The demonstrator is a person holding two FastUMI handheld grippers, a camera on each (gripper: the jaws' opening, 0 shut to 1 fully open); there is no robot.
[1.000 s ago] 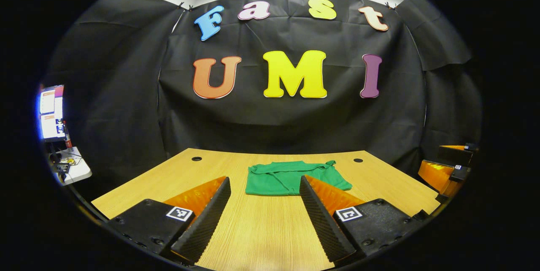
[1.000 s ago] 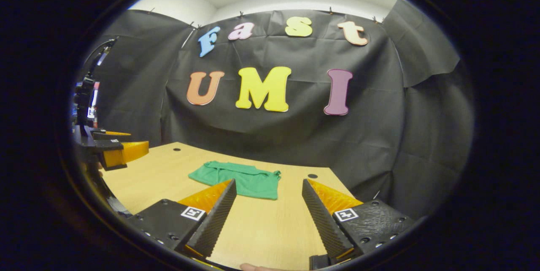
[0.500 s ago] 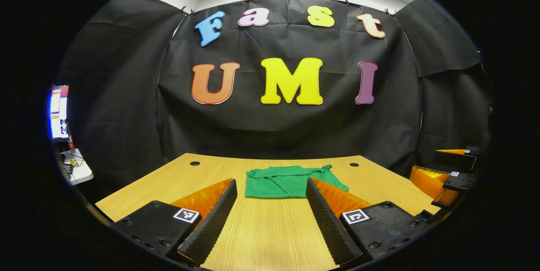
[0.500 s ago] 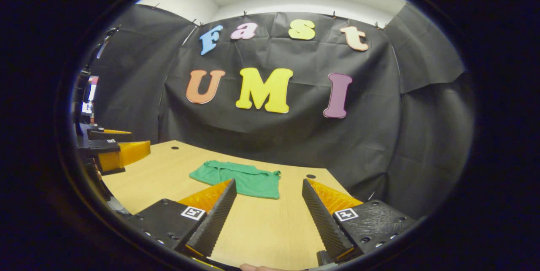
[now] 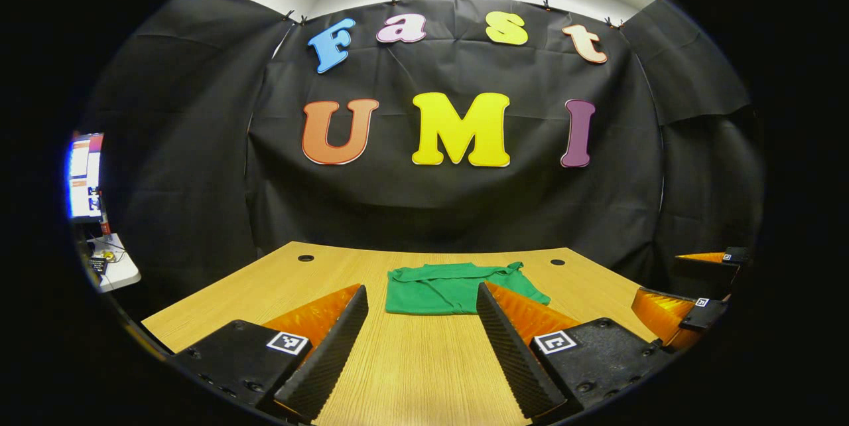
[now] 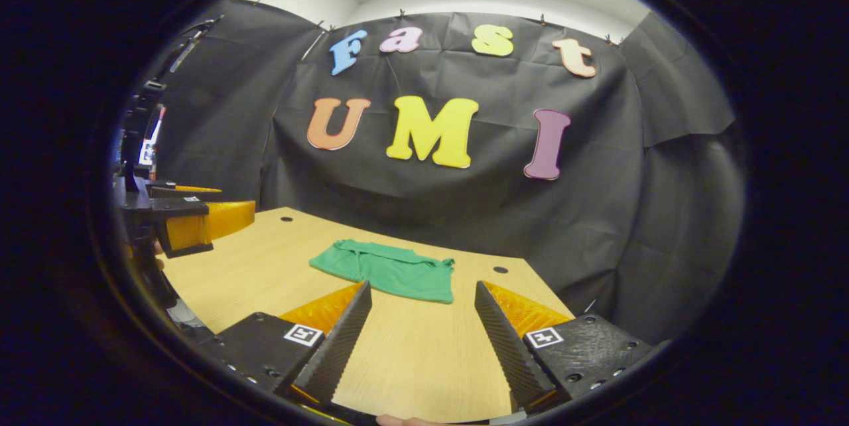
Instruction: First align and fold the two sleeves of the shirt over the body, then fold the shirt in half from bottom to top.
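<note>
Shirt (image 5: 451, 288) of soft green cloth, folded, on wood-grain table (image 5: 411, 366); both jaws wide.

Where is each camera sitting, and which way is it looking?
Left gripper view: rides on the left gripper, low over the table, facing the shirt and back wall; its own open fingers show, with the right gripper at the right edge.
Right gripper view: rides on the right gripper, facing the shirt from the right; its own open fingers show, with the left gripper at the left.
Shared: shirt, table, wall.
</note>
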